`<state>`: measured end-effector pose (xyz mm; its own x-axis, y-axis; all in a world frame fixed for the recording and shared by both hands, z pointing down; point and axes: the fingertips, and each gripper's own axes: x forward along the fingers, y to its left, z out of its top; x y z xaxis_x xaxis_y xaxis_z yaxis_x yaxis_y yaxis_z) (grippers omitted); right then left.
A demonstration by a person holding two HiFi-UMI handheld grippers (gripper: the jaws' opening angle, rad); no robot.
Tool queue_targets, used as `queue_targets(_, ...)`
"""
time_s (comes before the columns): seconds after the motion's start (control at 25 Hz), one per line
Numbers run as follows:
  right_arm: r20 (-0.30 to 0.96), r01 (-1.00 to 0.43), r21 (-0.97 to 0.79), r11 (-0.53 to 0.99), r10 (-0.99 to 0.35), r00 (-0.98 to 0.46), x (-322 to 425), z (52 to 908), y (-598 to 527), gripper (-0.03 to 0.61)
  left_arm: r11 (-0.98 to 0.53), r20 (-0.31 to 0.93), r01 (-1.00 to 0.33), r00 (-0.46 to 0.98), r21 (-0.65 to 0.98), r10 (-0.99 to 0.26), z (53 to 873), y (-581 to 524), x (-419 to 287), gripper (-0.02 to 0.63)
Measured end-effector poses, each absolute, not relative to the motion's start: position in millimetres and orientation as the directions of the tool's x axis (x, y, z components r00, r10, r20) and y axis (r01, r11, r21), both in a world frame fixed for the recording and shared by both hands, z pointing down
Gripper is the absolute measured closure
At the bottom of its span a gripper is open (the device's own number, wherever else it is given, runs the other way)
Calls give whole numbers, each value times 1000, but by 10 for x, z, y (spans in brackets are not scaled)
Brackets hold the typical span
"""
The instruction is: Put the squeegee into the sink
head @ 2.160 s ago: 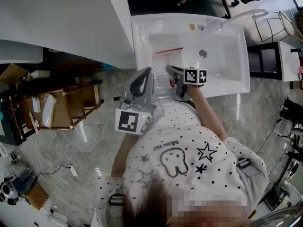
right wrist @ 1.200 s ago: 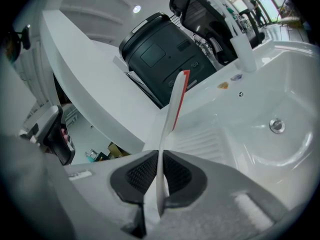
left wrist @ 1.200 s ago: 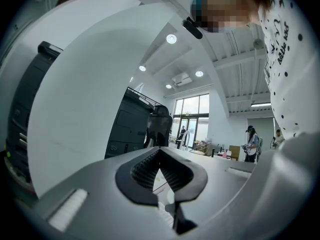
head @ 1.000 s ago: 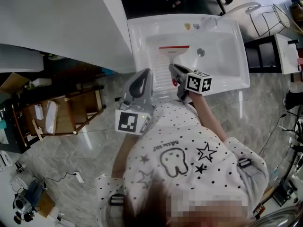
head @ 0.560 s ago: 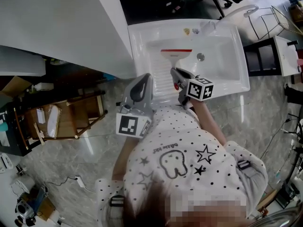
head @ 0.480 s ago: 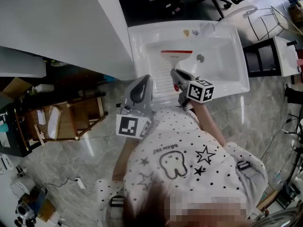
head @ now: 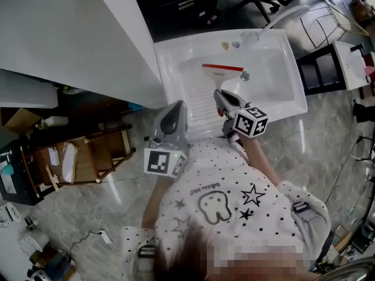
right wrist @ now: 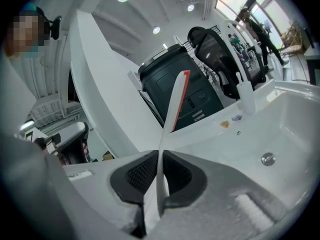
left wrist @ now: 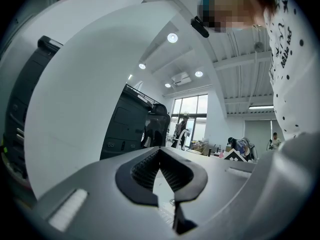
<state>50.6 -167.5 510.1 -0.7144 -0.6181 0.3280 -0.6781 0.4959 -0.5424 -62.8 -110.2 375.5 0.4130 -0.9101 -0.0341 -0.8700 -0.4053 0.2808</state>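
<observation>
Squeegee (head: pixel 222 69), clamped in the right hand-held gripper (head: pixel 220 95), hangs over the white sink (head: pixel 270 84); left hand-held gripper (head: pixel 176 106) seemingly closed, empty.

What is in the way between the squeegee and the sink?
Nothing that I can see. The right gripper is shut on the squeegee by its handle and holds it up over the sink. The white basin below looks bare apart from the drain.
</observation>
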Motion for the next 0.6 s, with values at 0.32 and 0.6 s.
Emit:
queue_targets(0.32, 305, -700, -511, 498, -657, -690, 638, 4971, -1666, 555, -416, -35, -866, 424, 278, -905, 3748, -1103, -582, 617)
queue_targets(0.6, 257, -674, -554, 489, -669, -697, 637, 4795, -1628, 555, -416, -37, -865, 423, 280, -905, 3733, -1108, -608, 617)
